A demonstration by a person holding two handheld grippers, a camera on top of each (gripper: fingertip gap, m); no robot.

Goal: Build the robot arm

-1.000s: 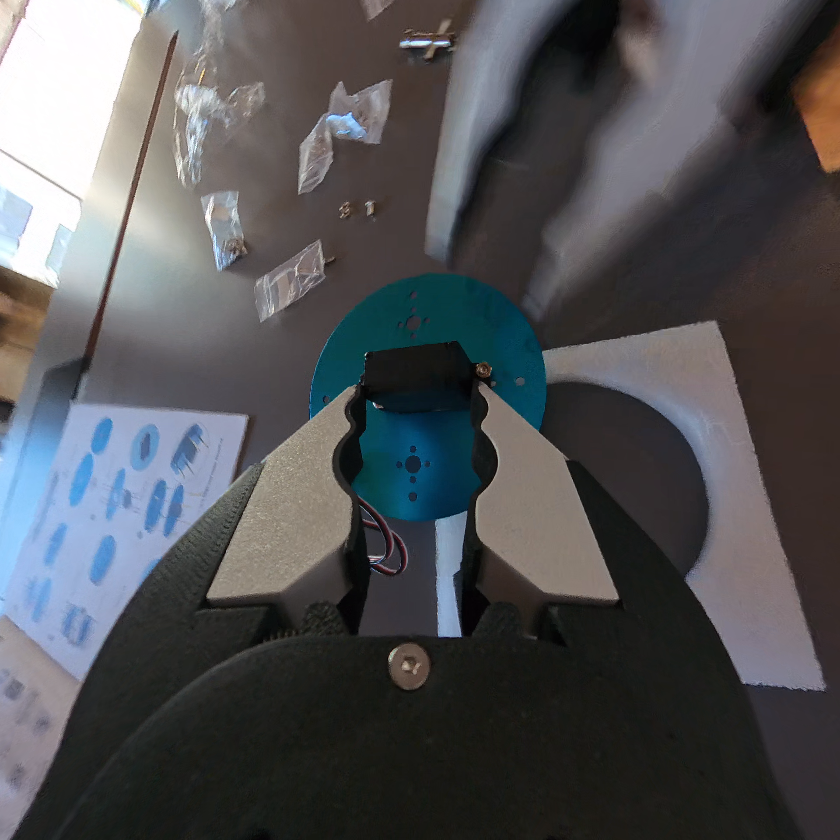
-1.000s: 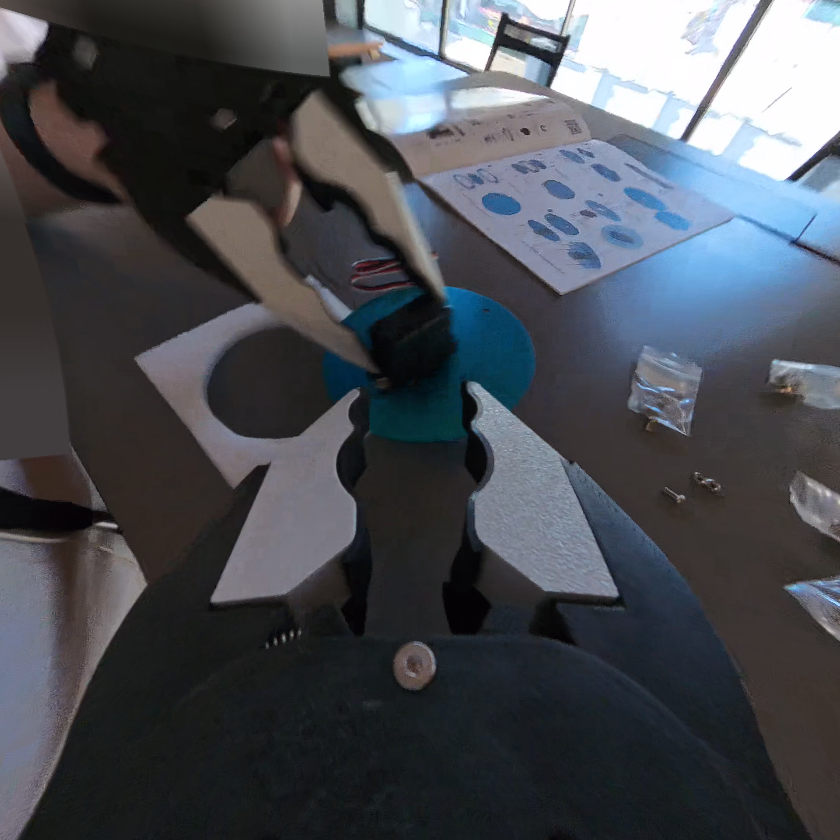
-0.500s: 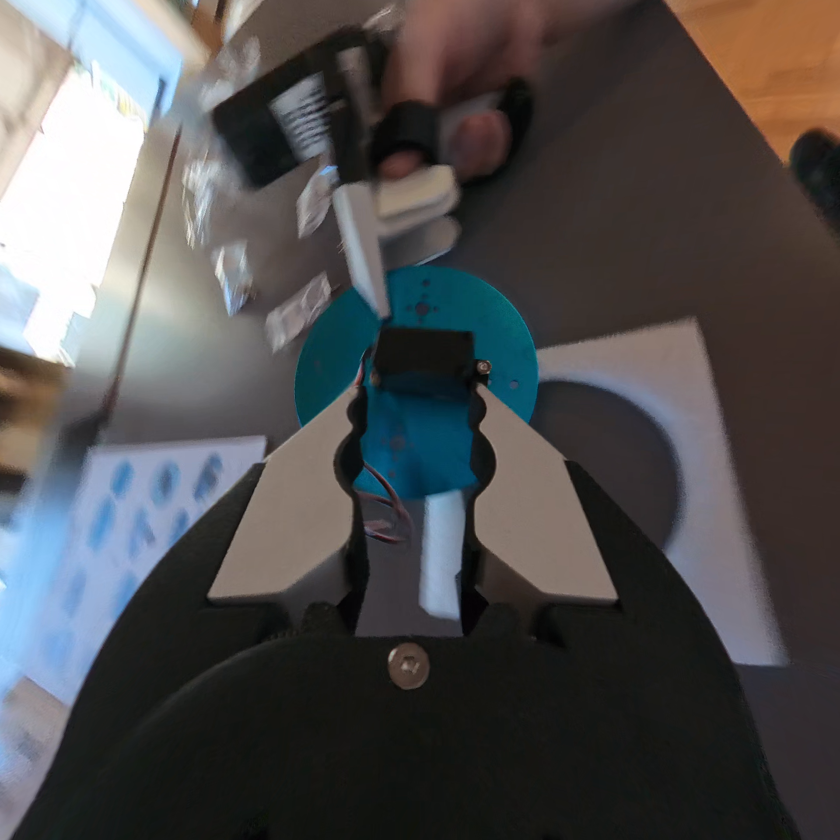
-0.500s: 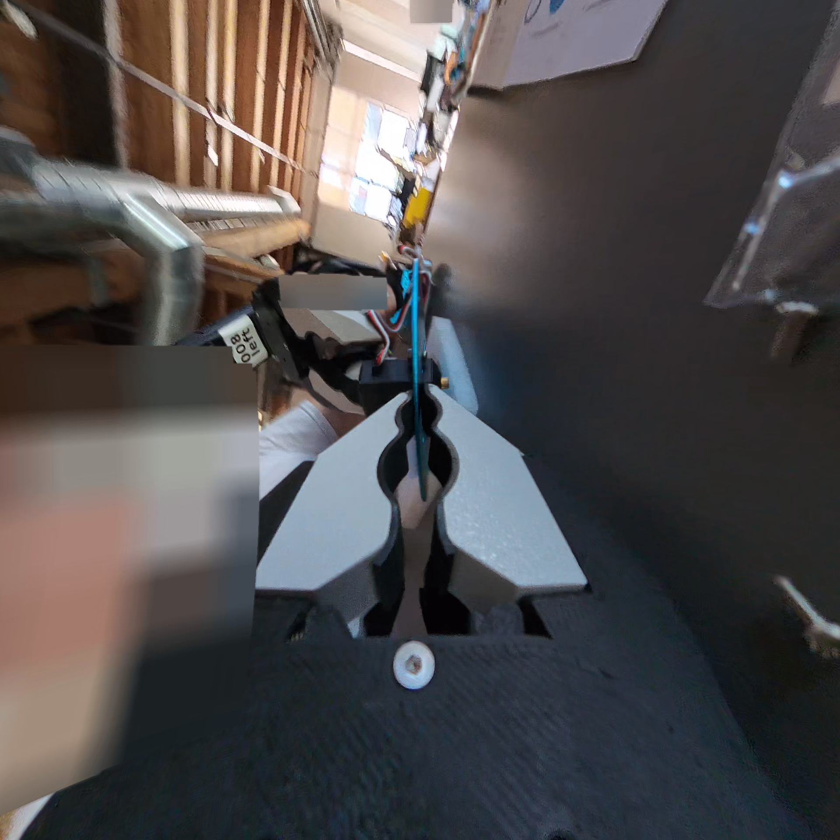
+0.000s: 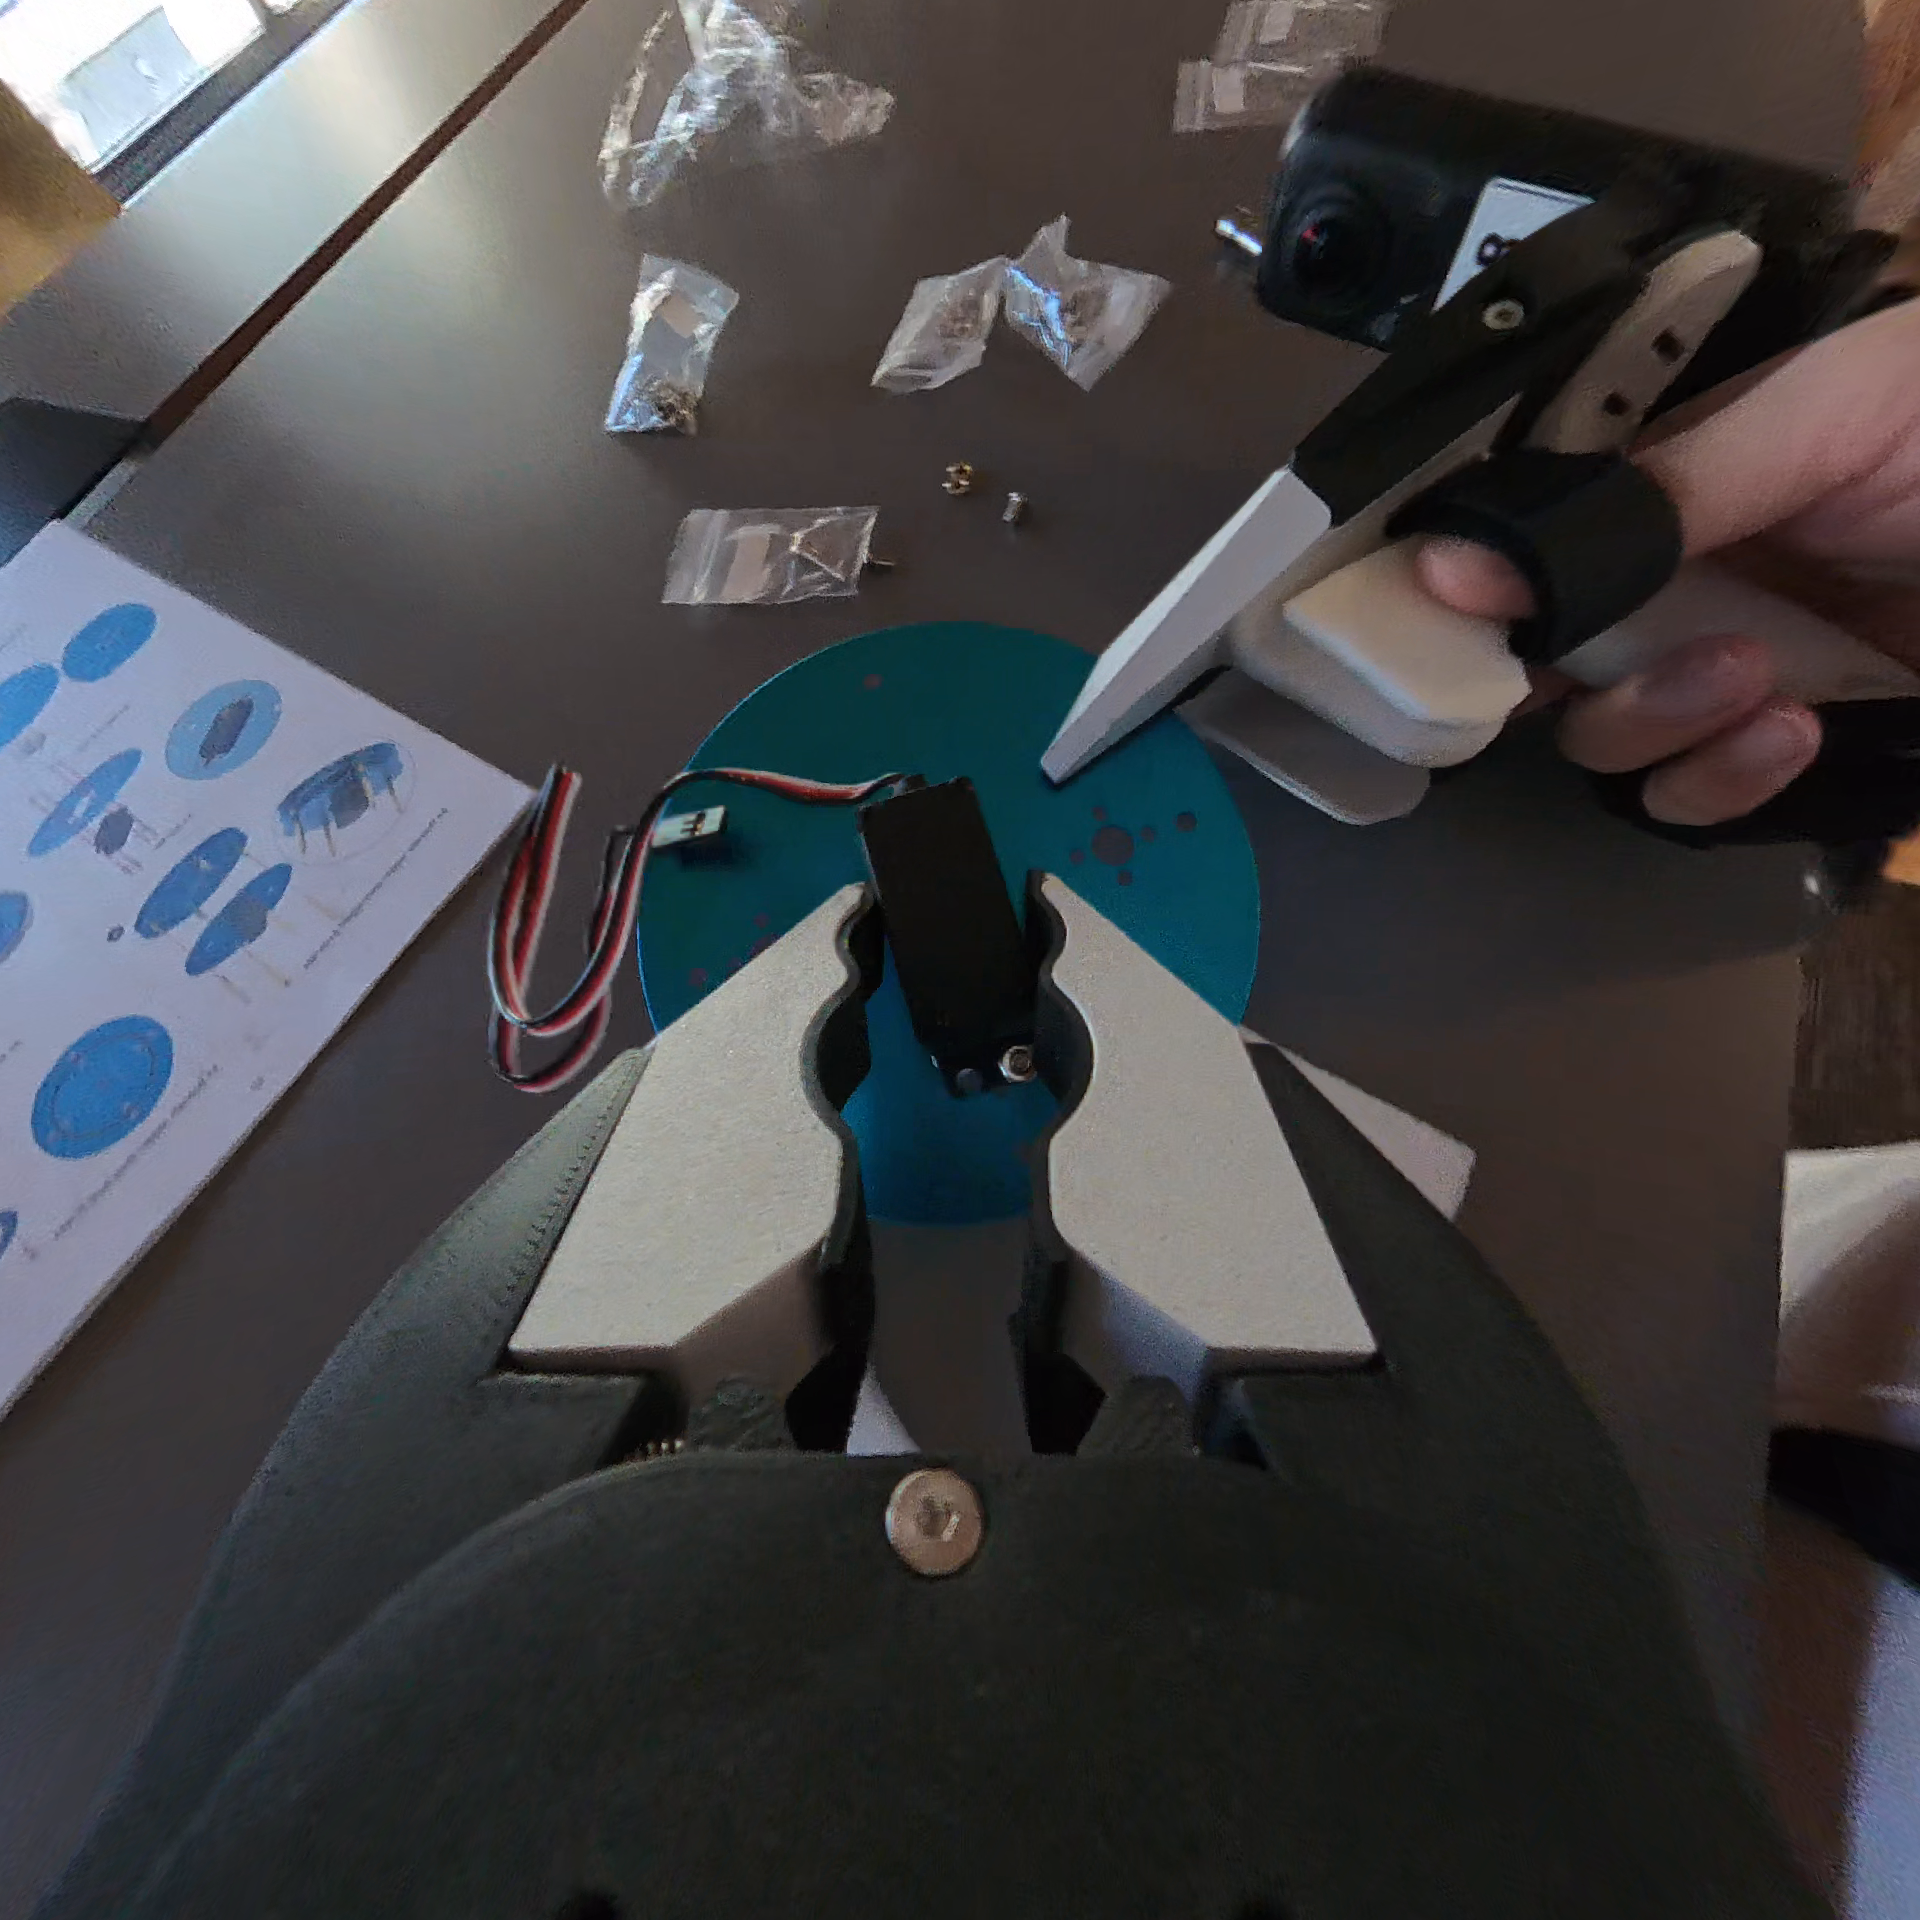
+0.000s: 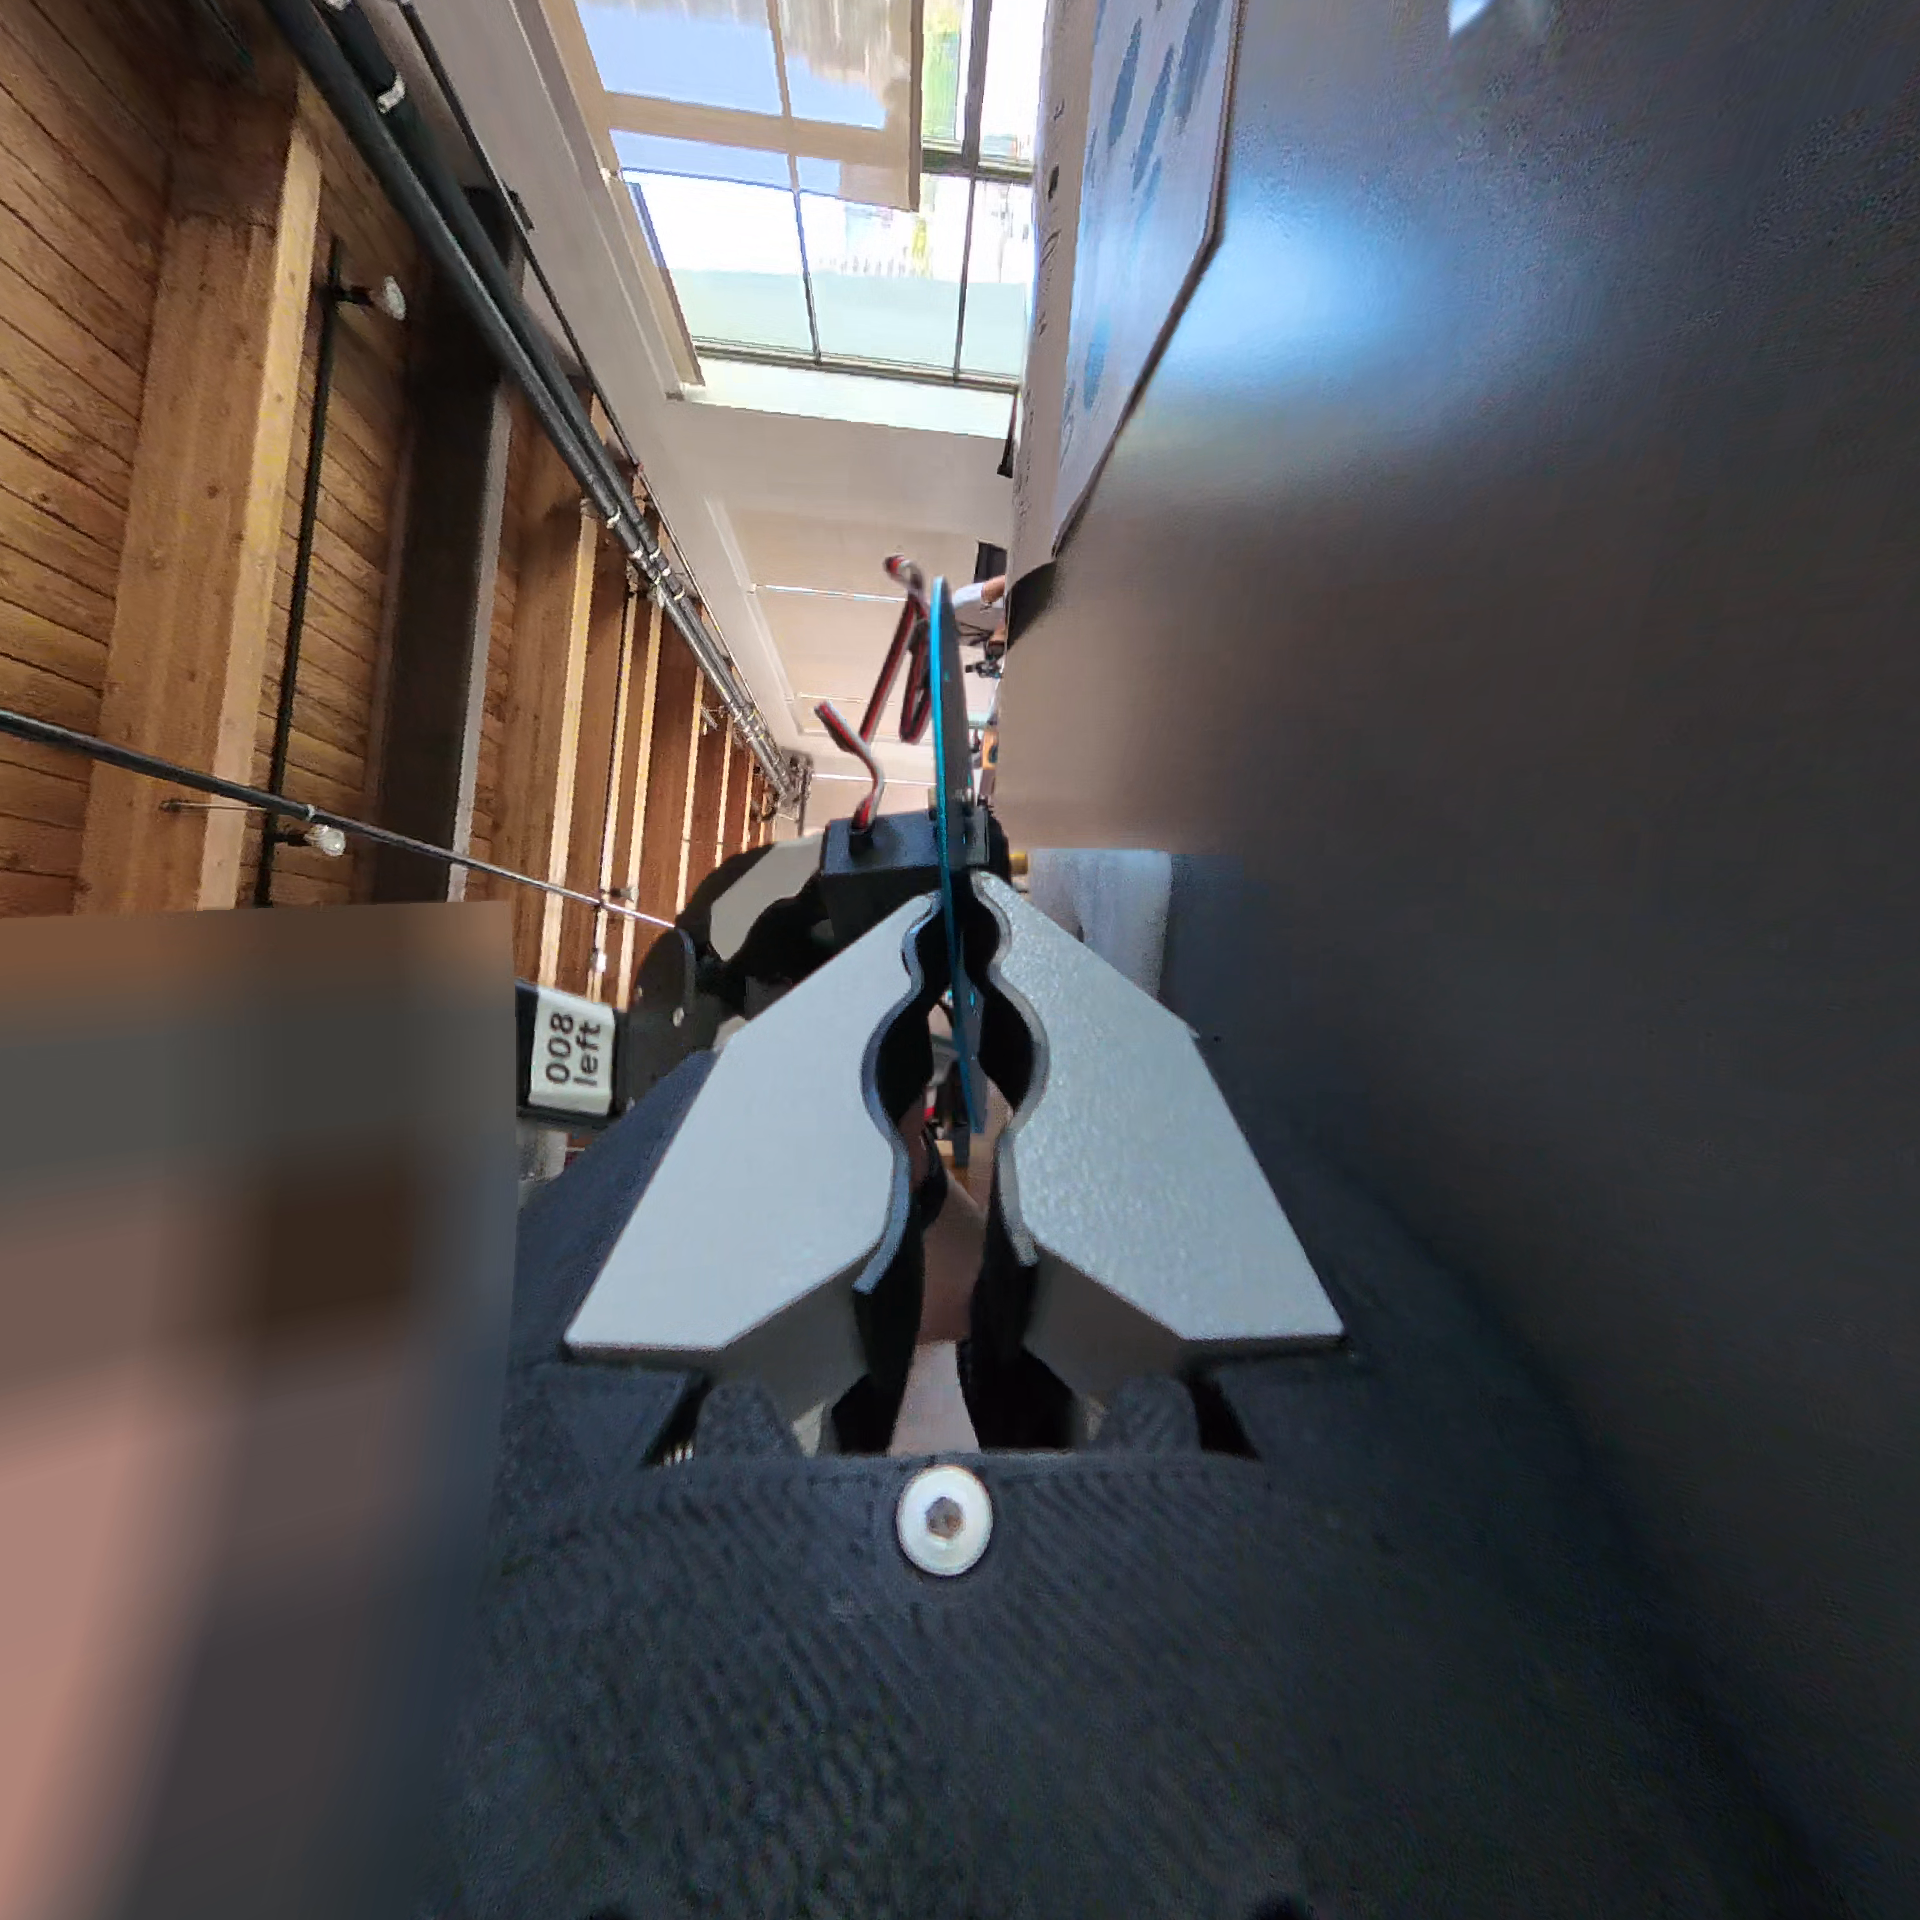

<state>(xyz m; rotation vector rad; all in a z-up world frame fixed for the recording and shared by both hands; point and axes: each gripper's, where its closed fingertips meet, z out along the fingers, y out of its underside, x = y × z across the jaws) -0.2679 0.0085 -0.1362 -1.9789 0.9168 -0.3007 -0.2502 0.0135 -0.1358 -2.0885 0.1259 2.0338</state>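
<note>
A round blue metal disc (image 5: 1143, 935) carries a black servo (image 5: 945, 935) with a red, white and black cable (image 5: 561, 935) trailing left. My left gripper (image 5: 948, 899) is shut on the servo, one finger on each side. My right gripper (image 5: 1055, 774), held by a hand, pinches the disc's far right edge. In the right wrist view, which is rolled on its side, my right gripper (image 6: 951, 894) is shut on the disc (image 6: 948, 727), seen edge-on. The servo (image 6: 883, 847) and the left gripper (image 6: 769, 904) lie just beyond.
The dark table (image 5: 416, 416) holds a printed sheet with blue drawings (image 5: 156, 831) at the left. Several small plastic bags of hardware (image 5: 769, 556) and loose screws (image 5: 982, 494) lie beyond the disc. White foam (image 5: 1392, 1143) sits under the disc's near right side. Left and right tips are no more than a few centimetres apart.
My right gripper rolled onto its side and shut on the disc's edge. The disc and servo turned between my left fingers, and the cable now lies out to the left.
</note>
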